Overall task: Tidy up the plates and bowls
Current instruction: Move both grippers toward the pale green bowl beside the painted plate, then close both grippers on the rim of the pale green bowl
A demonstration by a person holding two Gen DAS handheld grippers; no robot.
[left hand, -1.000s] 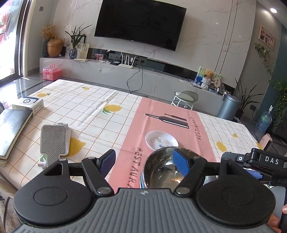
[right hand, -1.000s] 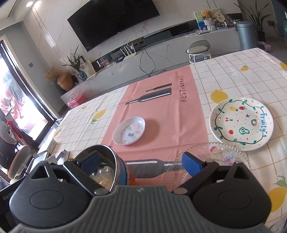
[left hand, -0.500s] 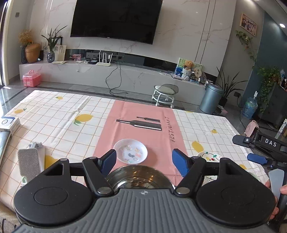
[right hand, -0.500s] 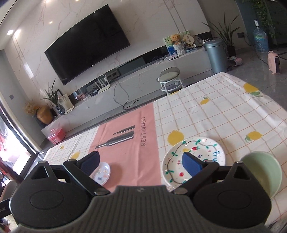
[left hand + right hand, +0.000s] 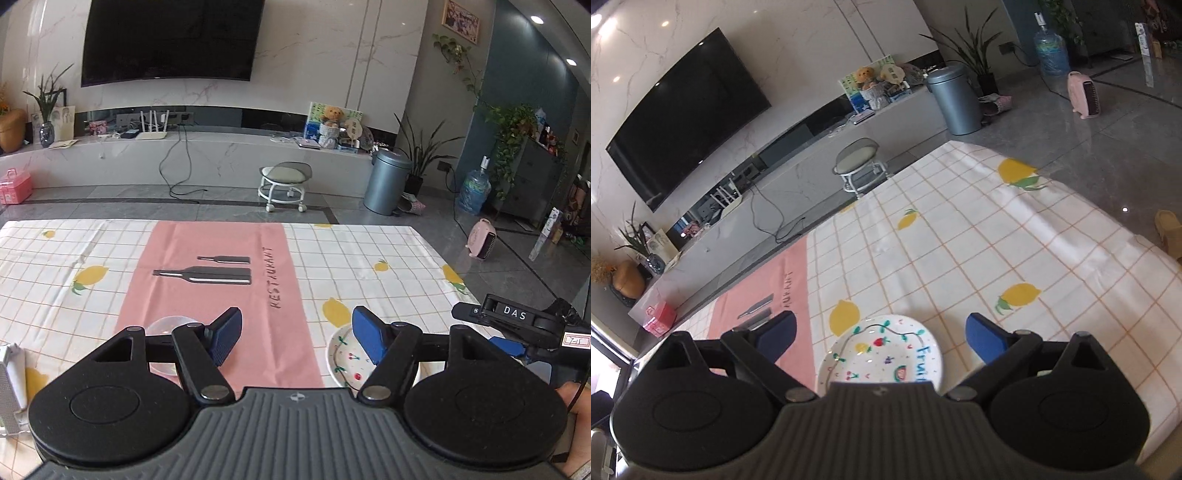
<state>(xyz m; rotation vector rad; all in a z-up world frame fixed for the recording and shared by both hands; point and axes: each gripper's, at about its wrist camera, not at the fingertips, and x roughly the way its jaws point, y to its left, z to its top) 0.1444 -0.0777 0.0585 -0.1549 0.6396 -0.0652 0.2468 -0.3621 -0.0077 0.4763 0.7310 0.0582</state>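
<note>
My left gripper (image 5: 297,339) hovers over the pink runner (image 5: 221,295); its jaws are wide and closing, with nothing between them. A small pale plate (image 5: 166,324) peeks out behind its left finger. A white plate painted with fruit (image 5: 341,363) lies partly behind its right finger. In the right wrist view that fruit plate (image 5: 882,354) sits on the checked cloth just below my right gripper (image 5: 882,336), which is open and empty. My right gripper (image 5: 517,350) also shows at the right edge of the left wrist view, held by a hand (image 5: 576,402).
A grey ribbed pad (image 5: 11,380) lies at the table's near left. The lemon-print tablecloth (image 5: 997,240) ends at the right and far edges. Beyond it stand a stool (image 5: 284,181), a metal bin (image 5: 386,181) and a low TV bench (image 5: 184,155).
Both grippers have swung to the right and risen a little. The steel bowl and the glass plate have dropped out of view, and so has the green bowl. The fruit plate now lies under the right gripper.
</note>
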